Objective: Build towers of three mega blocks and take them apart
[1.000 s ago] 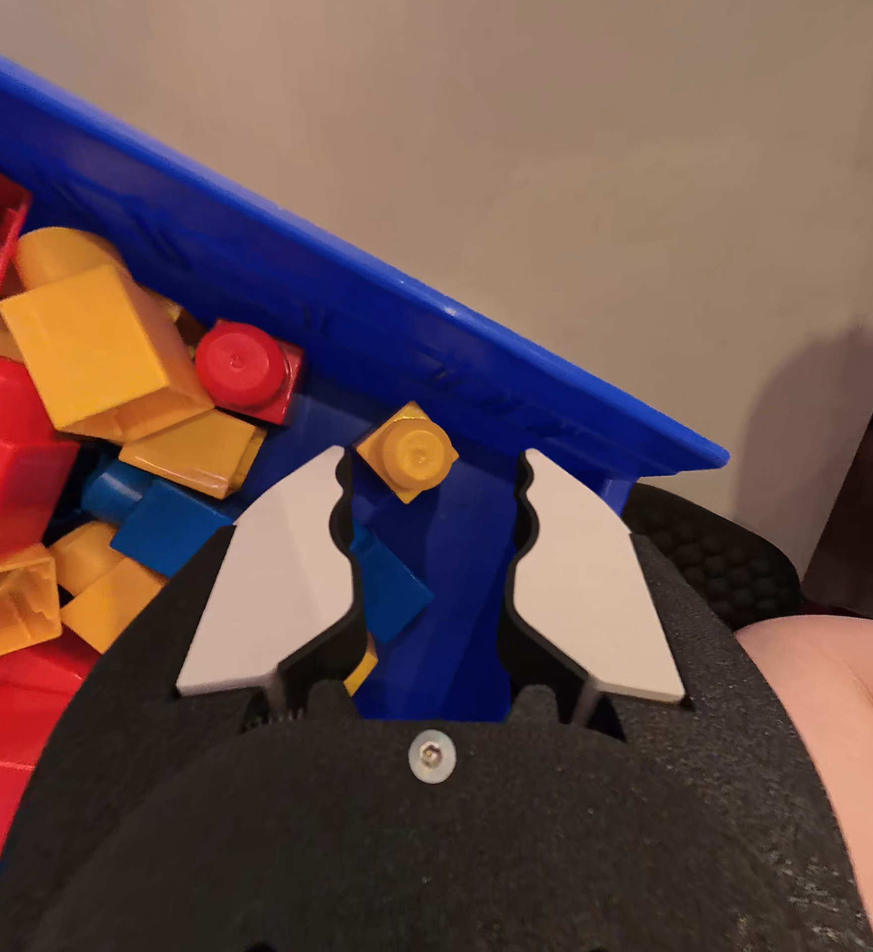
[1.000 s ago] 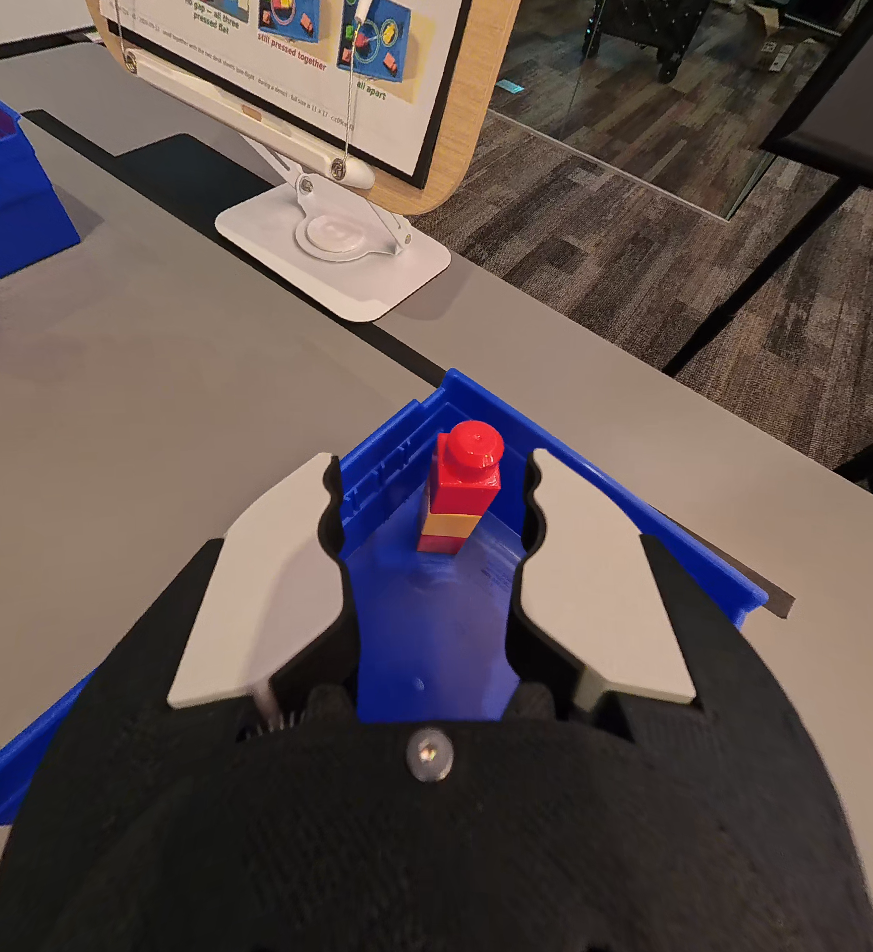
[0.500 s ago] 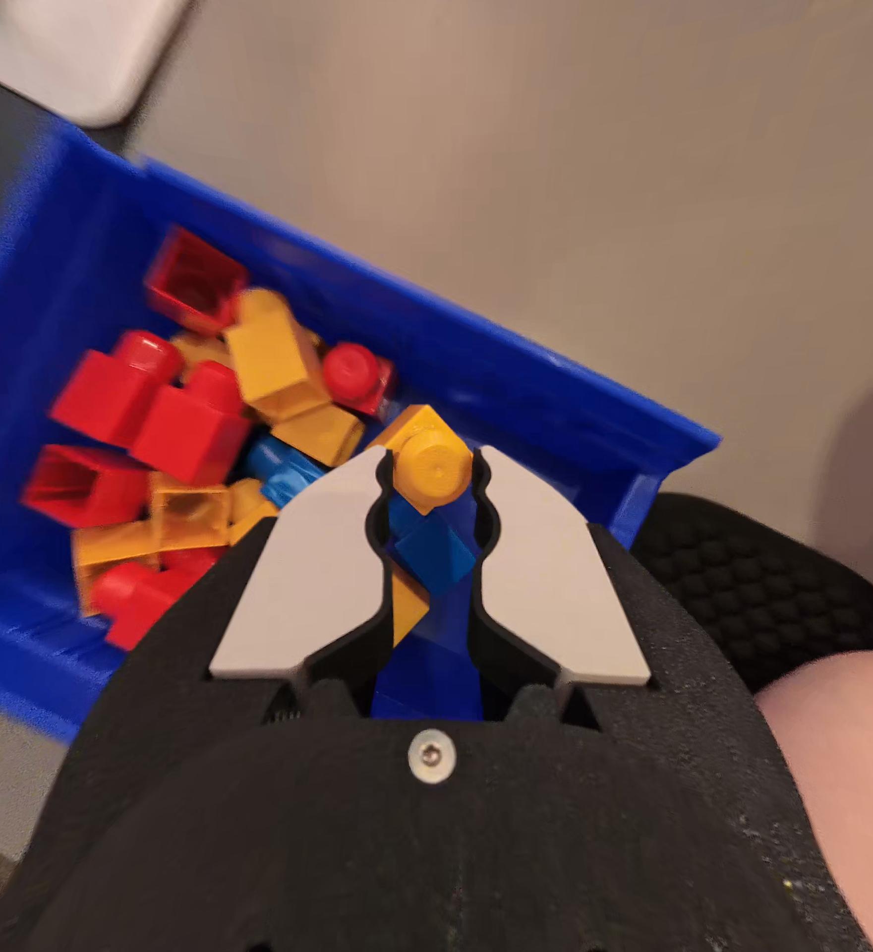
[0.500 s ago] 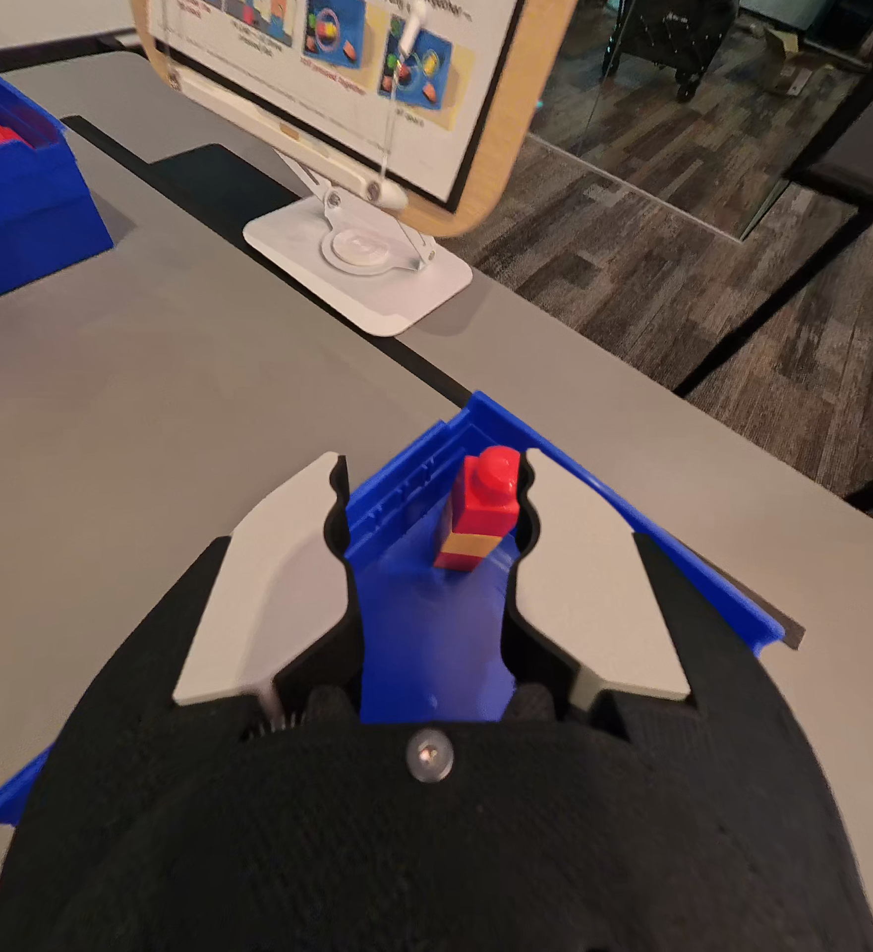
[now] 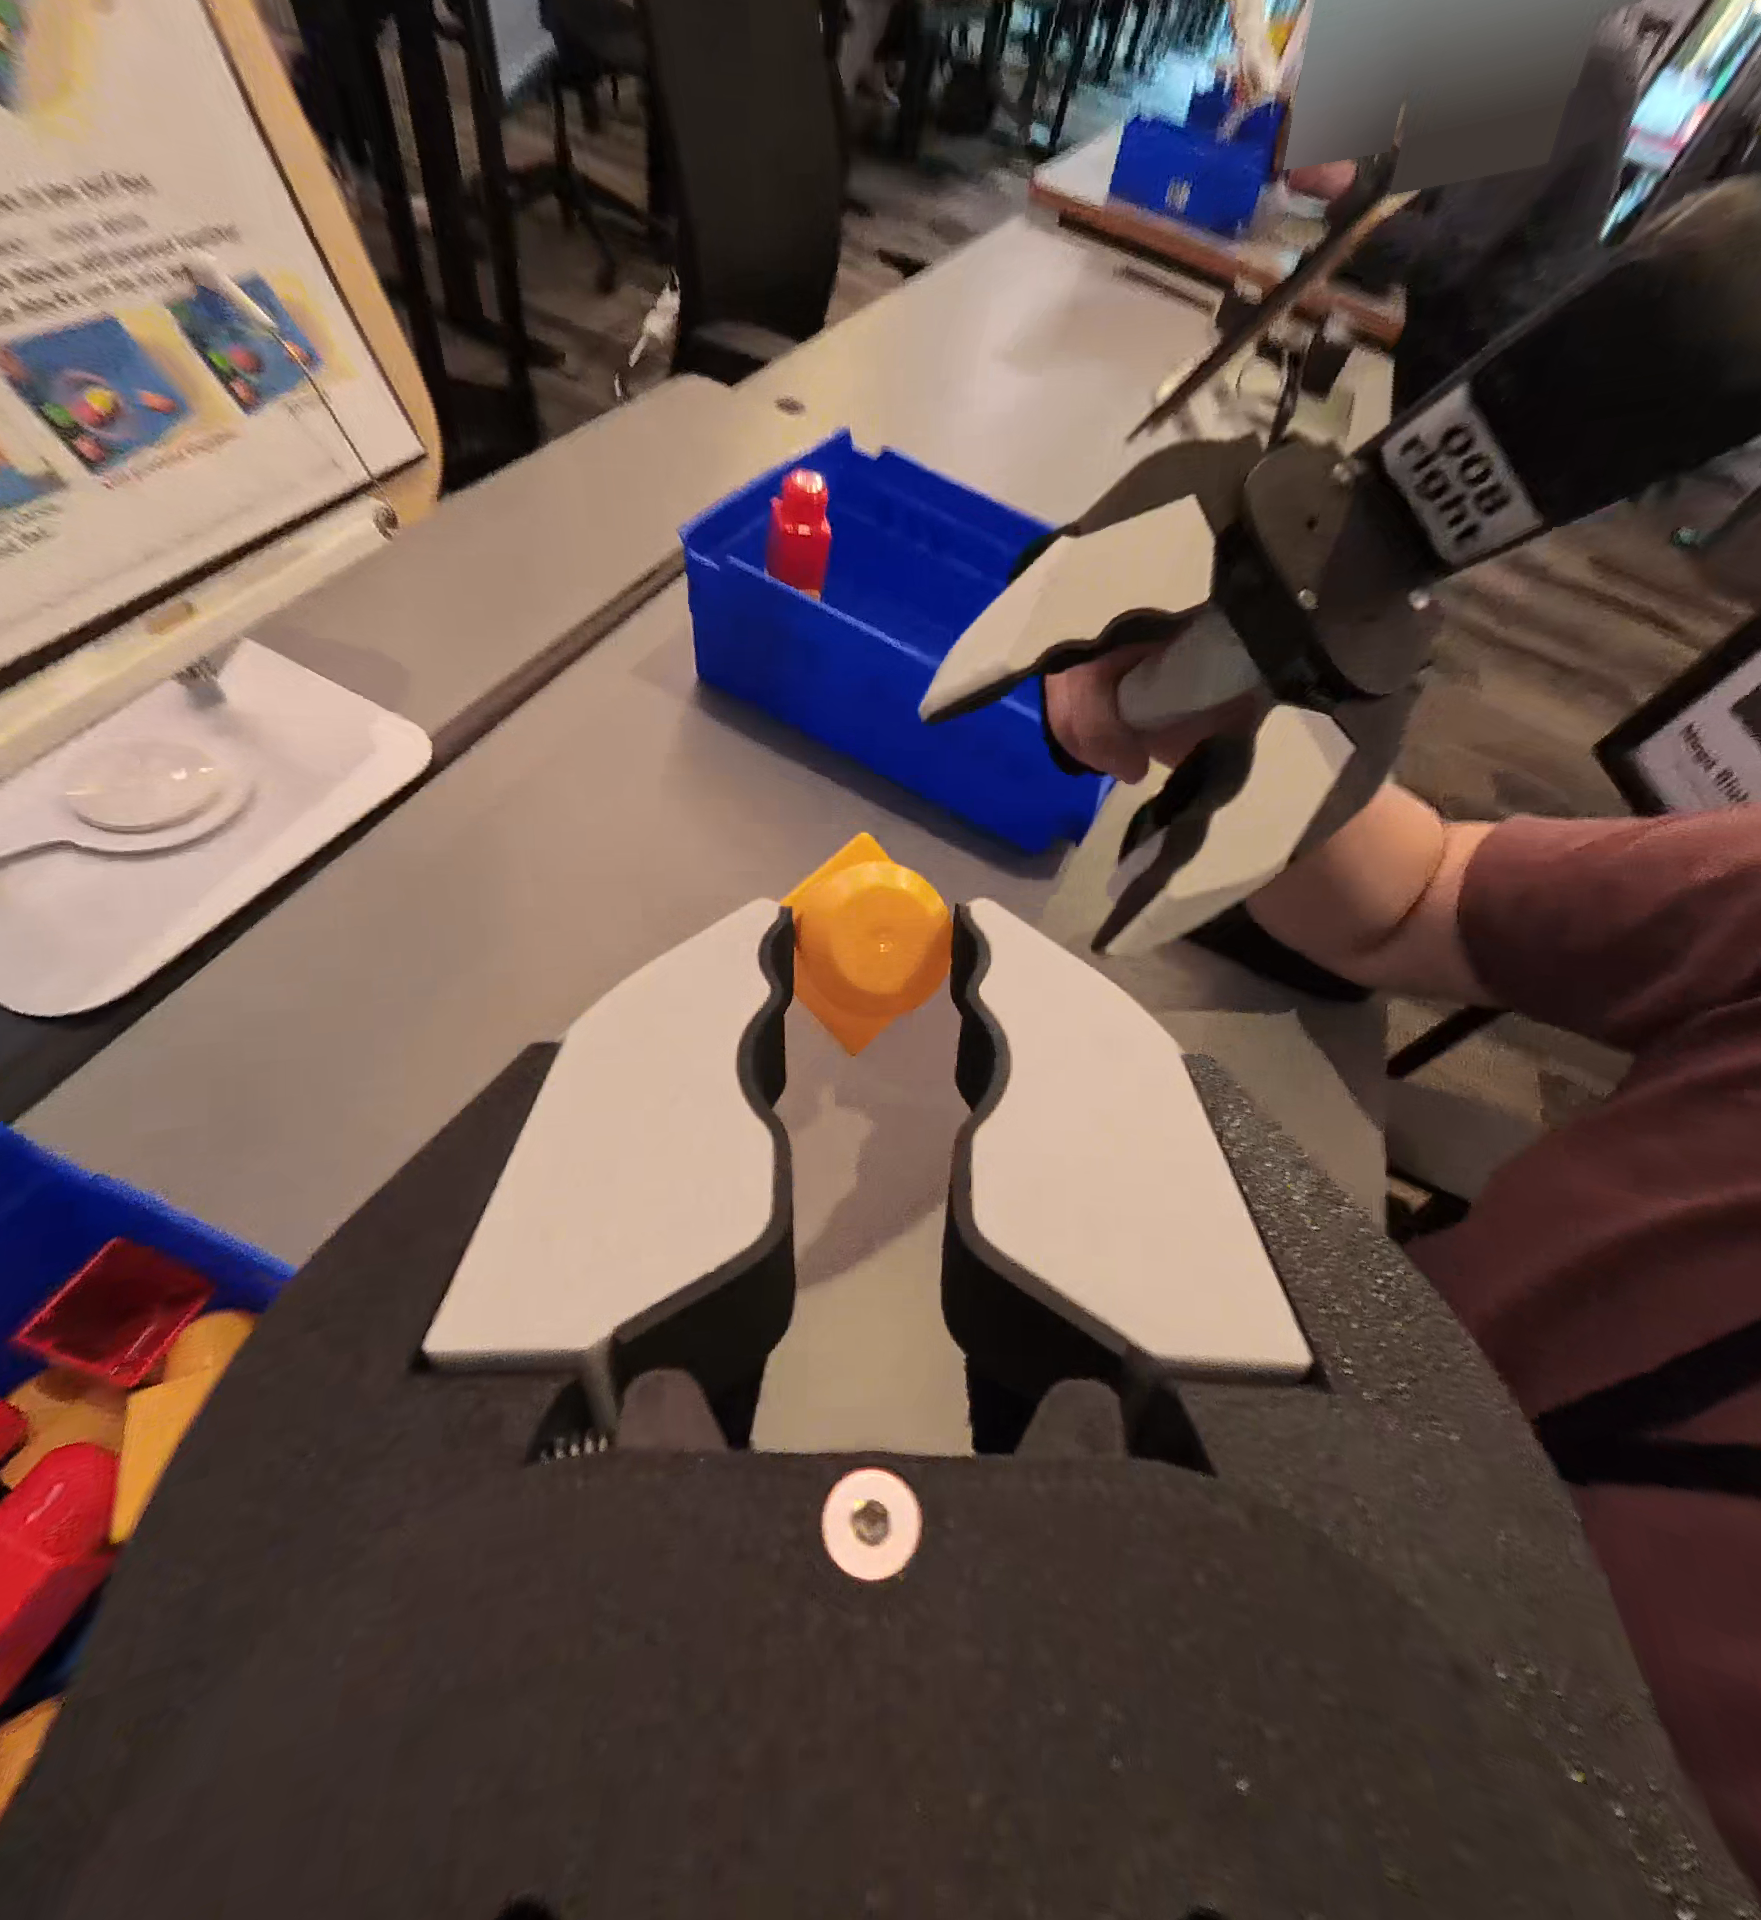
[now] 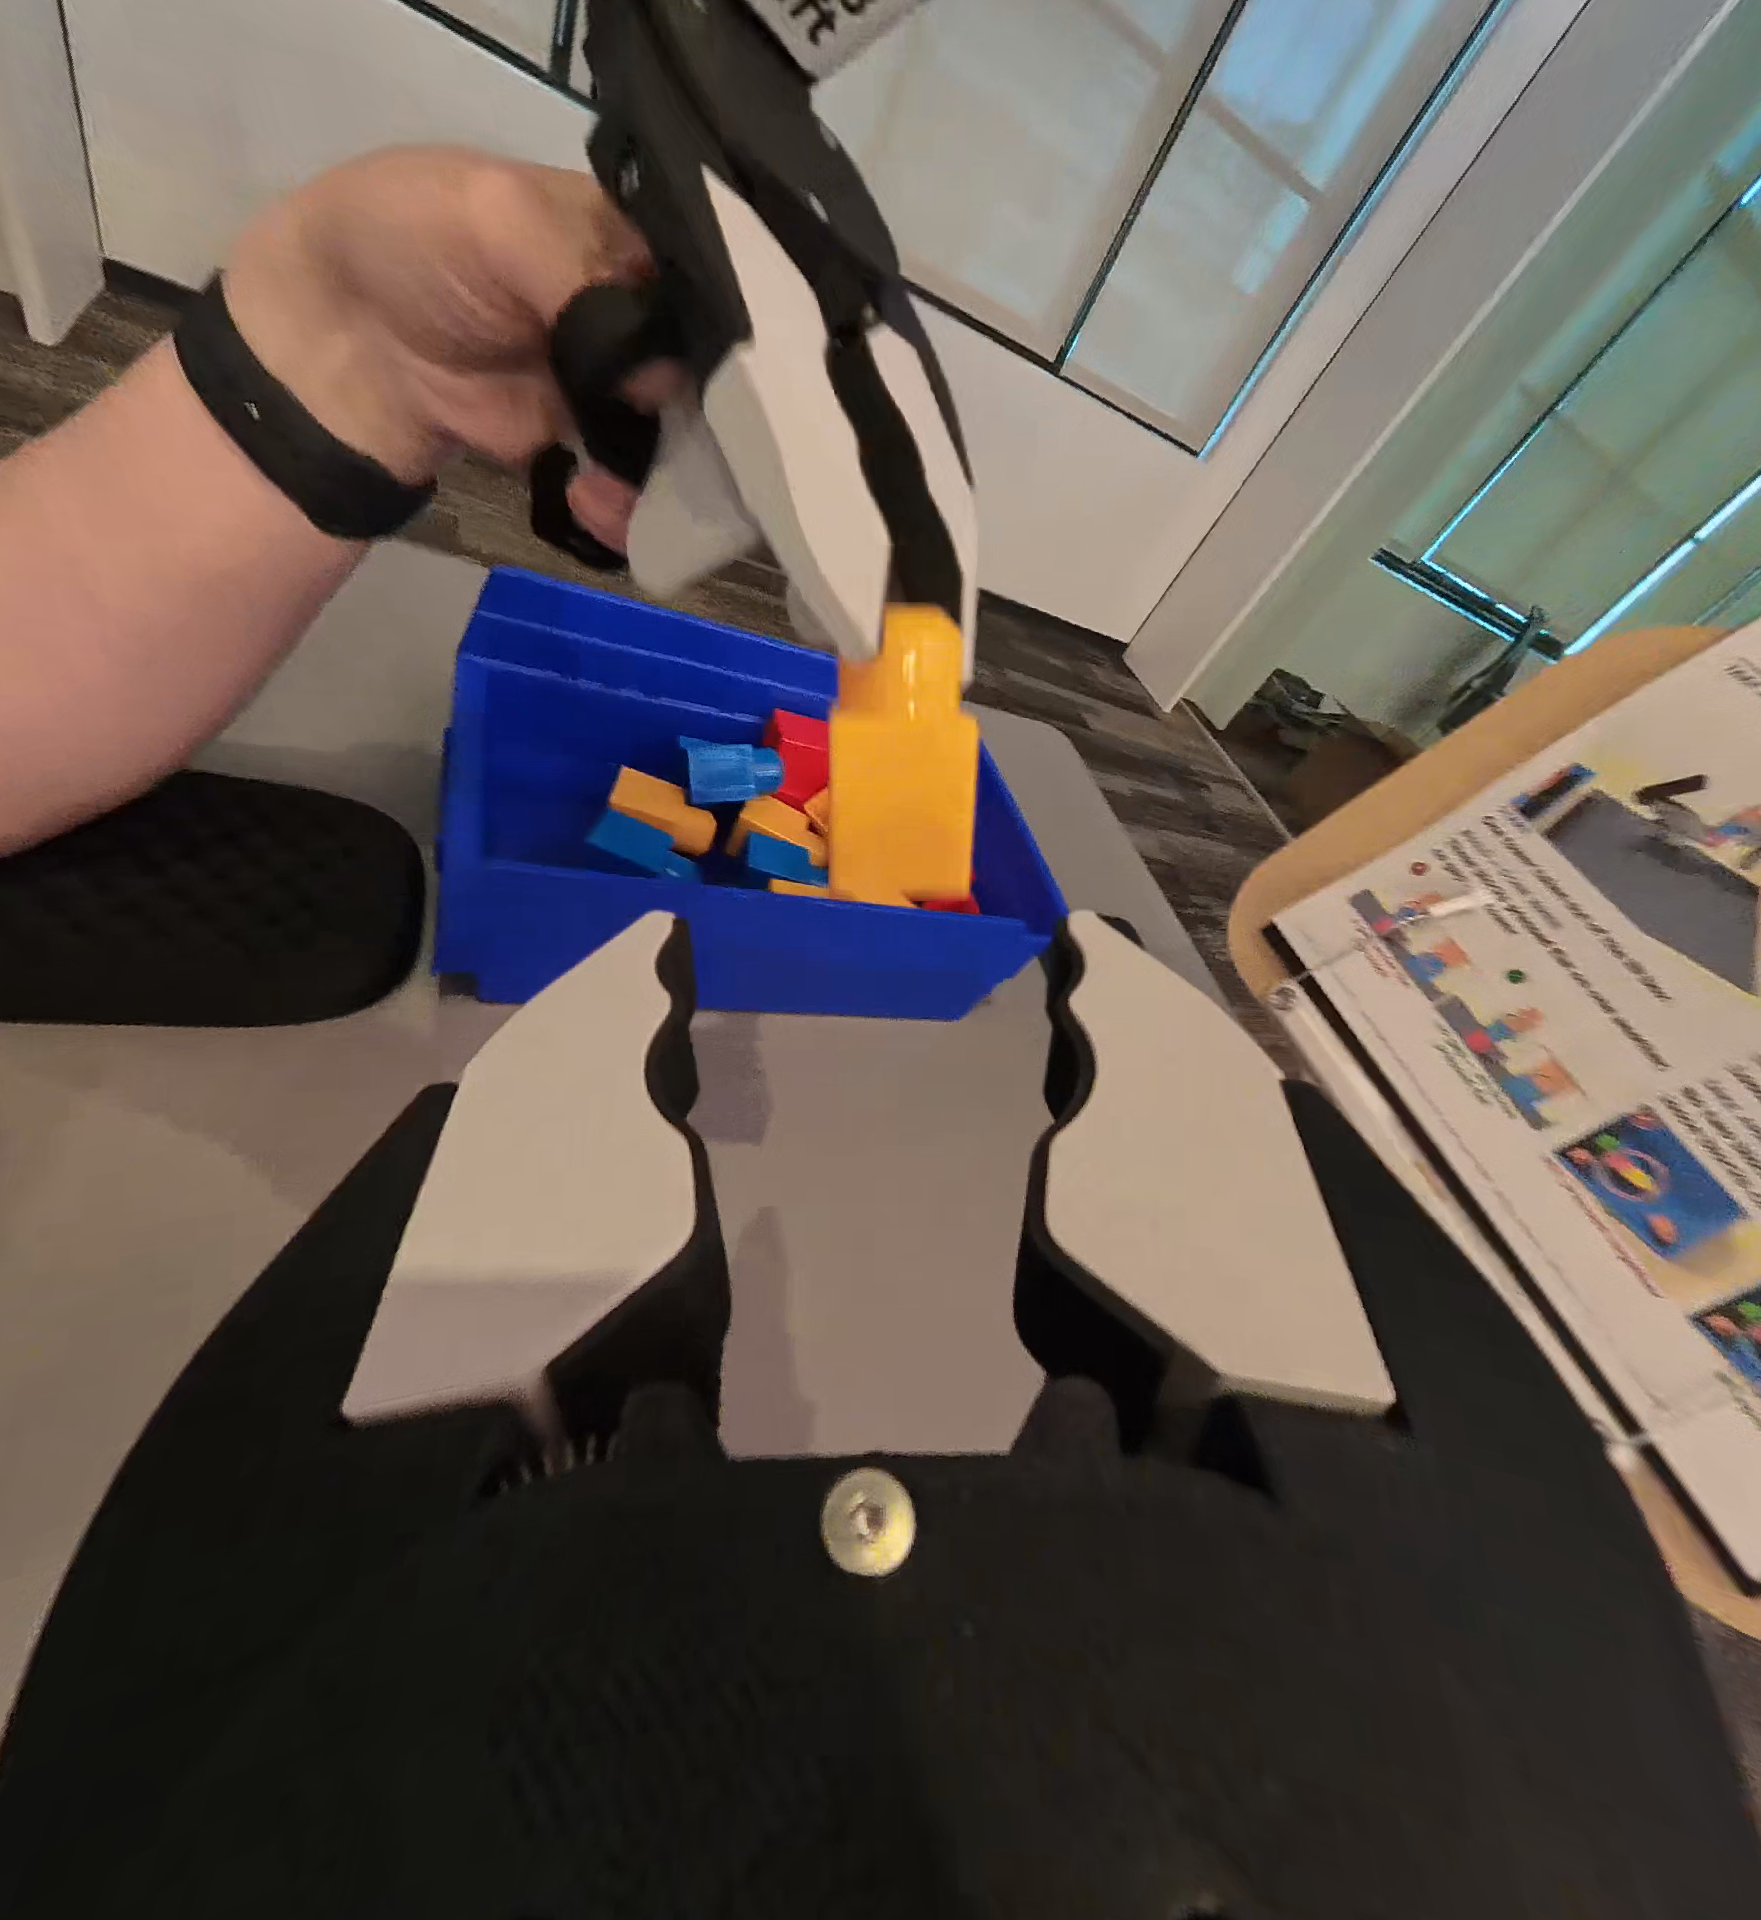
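My left gripper point(image 5: 868, 935) is shut on a yellow mega block point(image 5: 871, 961), gripped by its round stud and held above the grey table point(image 5: 502, 831). The right wrist view shows the same block point(image 6: 902, 769) hanging from the left gripper's fingertips point(image 6: 834, 561) above a blue bin of loose blocks point(image 6: 585, 935). My right gripper point(image 6: 865, 997) is open and empty, facing that bin; it also shows in the left wrist view point(image 5: 1073, 790). A red-topped tower point(image 5: 798, 535) stands in the far blue bin point(image 5: 855, 665).
An instruction board on a white stand point(image 5: 149, 790) is at the left; it also shows in the right wrist view point(image 6: 1582, 1039). A black pad point(image 6: 149, 904) lies left of the block bin. A person's arm in a dark red sleeve point(image 5: 1634, 935) is at the right. The left gripper's tips are roughly 6 cm from the right gripper's.
My left gripper closed on the yellow block in the bin and lifted it out over the table. My right gripper left the tower's bin, still open, and swung toward the block bin.
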Demonstrator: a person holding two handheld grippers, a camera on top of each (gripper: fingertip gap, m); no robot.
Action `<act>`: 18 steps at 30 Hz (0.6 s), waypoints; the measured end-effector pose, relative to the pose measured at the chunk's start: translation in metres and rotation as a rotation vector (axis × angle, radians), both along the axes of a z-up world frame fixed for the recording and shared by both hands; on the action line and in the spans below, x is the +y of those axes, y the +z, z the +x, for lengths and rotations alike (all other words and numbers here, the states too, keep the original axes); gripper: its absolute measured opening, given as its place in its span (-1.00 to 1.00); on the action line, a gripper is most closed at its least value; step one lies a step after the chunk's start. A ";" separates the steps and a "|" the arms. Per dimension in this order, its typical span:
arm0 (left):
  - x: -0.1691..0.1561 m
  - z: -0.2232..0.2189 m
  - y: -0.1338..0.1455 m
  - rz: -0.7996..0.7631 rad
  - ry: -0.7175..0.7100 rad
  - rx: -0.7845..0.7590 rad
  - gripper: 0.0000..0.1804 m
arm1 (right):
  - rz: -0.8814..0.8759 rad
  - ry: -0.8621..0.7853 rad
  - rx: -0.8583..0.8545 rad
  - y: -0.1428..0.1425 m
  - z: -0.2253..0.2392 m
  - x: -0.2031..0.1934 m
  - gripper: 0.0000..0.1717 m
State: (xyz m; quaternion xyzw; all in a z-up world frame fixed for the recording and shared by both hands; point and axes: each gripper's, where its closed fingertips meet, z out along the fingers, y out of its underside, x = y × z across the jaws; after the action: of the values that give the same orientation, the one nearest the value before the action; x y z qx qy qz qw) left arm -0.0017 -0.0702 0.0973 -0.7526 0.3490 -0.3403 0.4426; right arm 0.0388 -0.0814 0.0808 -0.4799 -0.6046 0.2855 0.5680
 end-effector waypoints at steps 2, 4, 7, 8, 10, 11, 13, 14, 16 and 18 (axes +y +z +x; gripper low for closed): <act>0.001 0.013 -0.008 0.000 -0.016 0.038 -0.68 | -0.063 0.010 0.026 -0.004 -0.007 -0.003 -0.24; 0.000 0.024 -0.013 -0.025 -0.042 0.038 -0.68 | -0.103 -0.013 0.000 -0.013 -0.011 0.001 -0.26; -0.002 0.033 -0.023 -0.038 -0.065 0.086 -0.68 | -0.103 -0.062 -0.062 -0.026 -0.011 0.011 -0.29; -0.002 0.035 -0.025 -0.039 -0.068 0.094 -0.68 | -0.108 -0.064 -0.073 -0.029 -0.012 0.011 -0.30; -0.003 0.040 -0.025 -0.047 -0.079 0.082 -0.68 | -0.114 -0.081 -0.124 -0.039 -0.014 0.013 -0.34; -0.003 0.041 -0.026 -0.059 -0.082 0.081 -0.68 | -0.101 -0.095 -0.137 -0.042 -0.014 0.015 -0.37; -0.002 0.043 -0.028 -0.057 -0.081 0.084 -0.68 | -0.095 -0.099 -0.119 -0.041 -0.015 0.015 -0.45; -0.001 0.043 -0.030 -0.062 -0.083 0.088 -0.68 | -0.112 -0.097 -0.106 -0.040 -0.016 0.014 -0.47; -0.002 0.043 -0.034 -0.072 -0.089 0.104 -0.68 | -0.154 -0.099 -0.134 -0.044 -0.014 0.015 -0.52; -0.001 0.042 -0.034 -0.062 -0.083 0.117 -0.69 | -0.169 -0.106 -0.150 -0.046 -0.013 0.016 -0.57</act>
State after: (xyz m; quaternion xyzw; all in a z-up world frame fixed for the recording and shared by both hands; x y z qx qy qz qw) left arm 0.0403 -0.0711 0.0628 -0.7693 0.3946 -0.3247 0.3835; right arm 0.0263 -0.0650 0.0345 -0.5774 -0.5931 0.2684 0.4927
